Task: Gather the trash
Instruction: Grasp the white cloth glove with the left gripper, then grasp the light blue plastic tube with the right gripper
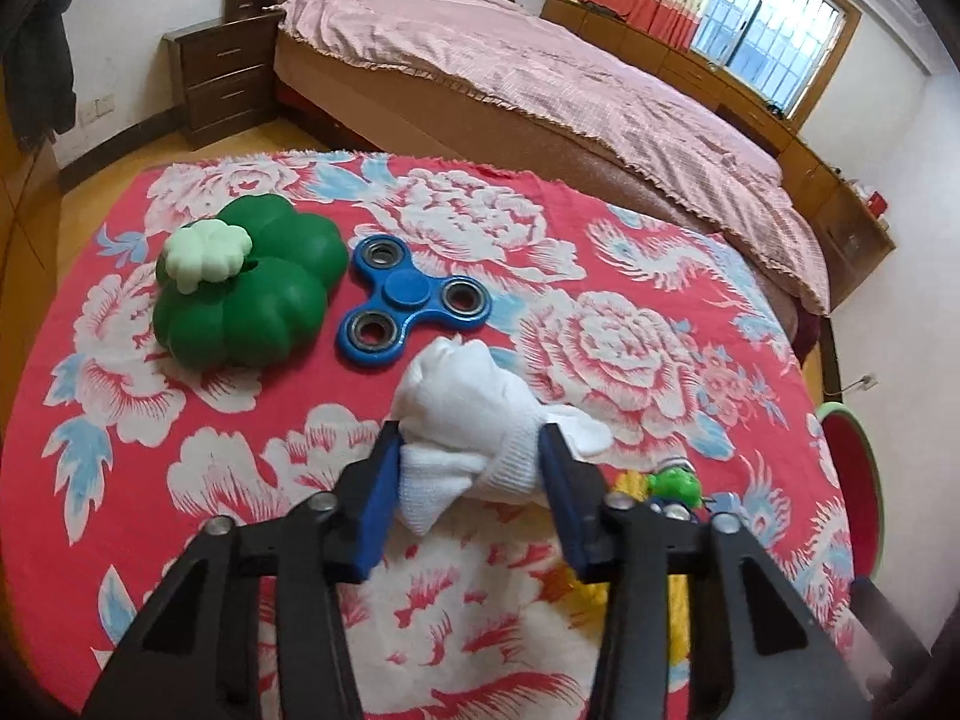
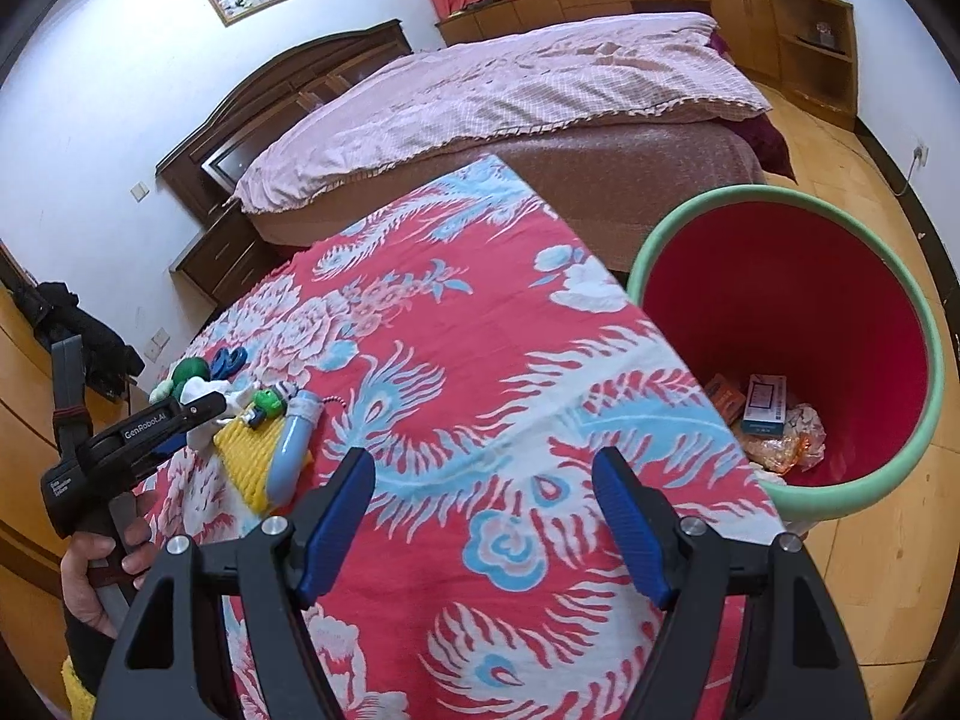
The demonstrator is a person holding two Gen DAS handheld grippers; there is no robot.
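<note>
My left gripper (image 1: 471, 441) is shut on a crumpled white cloth wad (image 1: 474, 414), held just above the red floral tablecloth (image 1: 600, 276). In the right wrist view the left gripper (image 2: 201, 405) shows at the far left with the white wad (image 2: 201, 390) in its tip. My right gripper (image 2: 483, 474) is open and empty above the cloth. The red bin with a green rim (image 2: 936, 360) stands beside the table at the right and holds boxes and wrappers (image 2: 774, 420).
A green pumpkin-shaped toy (image 1: 246, 282) and a blue fidget spinner (image 1: 408, 294) lie beyond the wad. A yellow knitted item (image 2: 255, 456), a light blue tube (image 2: 291, 450) and a small green toy (image 2: 268, 401) lie nearby. A pink bed (image 1: 540, 78) stands behind the table.
</note>
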